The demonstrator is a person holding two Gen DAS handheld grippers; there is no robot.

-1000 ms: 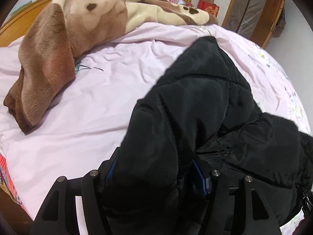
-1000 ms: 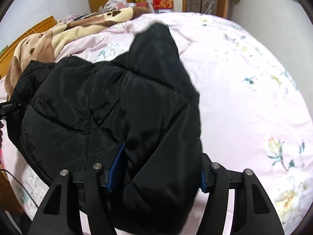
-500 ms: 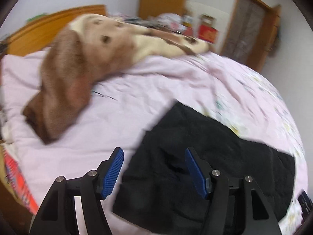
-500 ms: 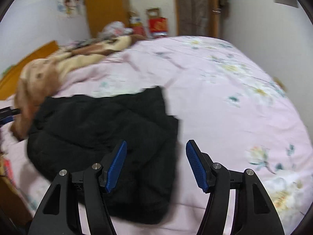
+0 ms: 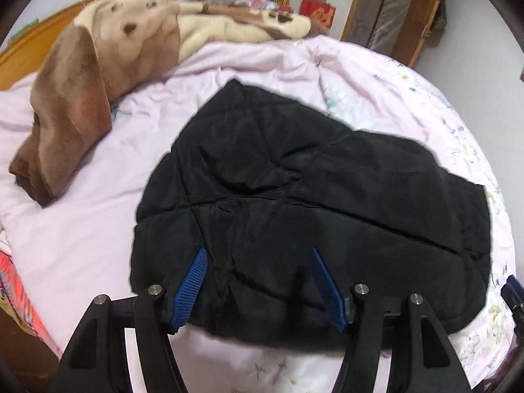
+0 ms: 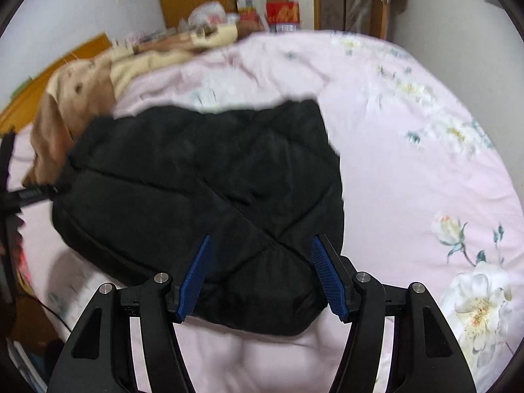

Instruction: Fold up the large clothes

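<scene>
A black quilted jacket (image 5: pixel 311 196) lies folded and flat on the pink bed sheet (image 5: pixel 82 229). My left gripper (image 5: pixel 258 252) hovers over the jacket's near edge, open, its blue pads (image 5: pixel 193 281) clear of the fabric. In the right wrist view the same jacket (image 6: pixel 196 180) fills the middle left. My right gripper (image 6: pixel 261 239) is open above the jacket's near right corner, and nothing is caught between its fingers (image 6: pixel 327 278).
A brown and cream fleece blanket (image 5: pixel 82 82) is heaped at the far left by the wooden headboard (image 5: pixel 49 32). Boxes and bags (image 5: pixel 314 9) stand beyond the bed. The floral sheet (image 6: pixel 425 163) stretches bare to the right of the jacket.
A second ago both grippers held up folds of the jacket. They have let go, the jacket has dropped flat on the bed, and both have drawn back and up.
</scene>
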